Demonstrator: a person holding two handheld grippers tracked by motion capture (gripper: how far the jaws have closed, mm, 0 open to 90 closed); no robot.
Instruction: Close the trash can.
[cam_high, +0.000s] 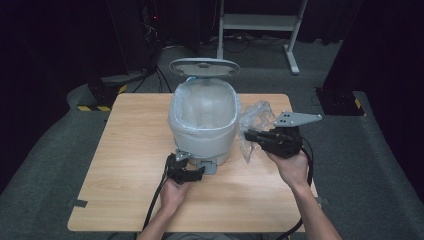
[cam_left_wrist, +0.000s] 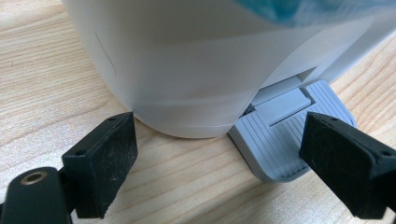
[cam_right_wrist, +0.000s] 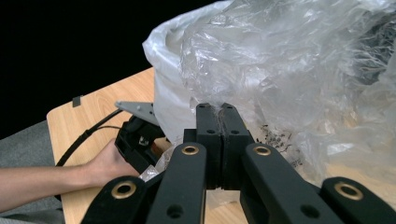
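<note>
Crumpled clear plastic bag (cam_high: 254, 122) hangs just right of the white pedal bin (cam_high: 204, 131), which stands at the middle of the wooden table (cam_high: 125, 165), its lid (cam_high: 204, 67) raised at the far side and a pale liner folded over its rim. In the high view the right gripper (cam_high: 251, 135) holds the bag beside the bin's right wall, above the table and near its right edge; bare wood lies open to the left and near sides. The left gripper (cam_high: 196, 173) sits low at the bin's near base, by the grey pedal (cam_high: 209, 166).

From the left gripper view, the jaws stand wide apart, one by the bin's rounded bottom edge (cam_left_wrist: 187, 126), the other over the ribbed pedal (cam_left_wrist: 275, 149), nothing pinched between them.

From the right gripper view, the jaws are pressed together on a fold of the bag (cam_right_wrist: 289, 79), which billows up and to the right. Farther off, the left hand (cam_right_wrist: 105, 165) rests on the table.
</note>
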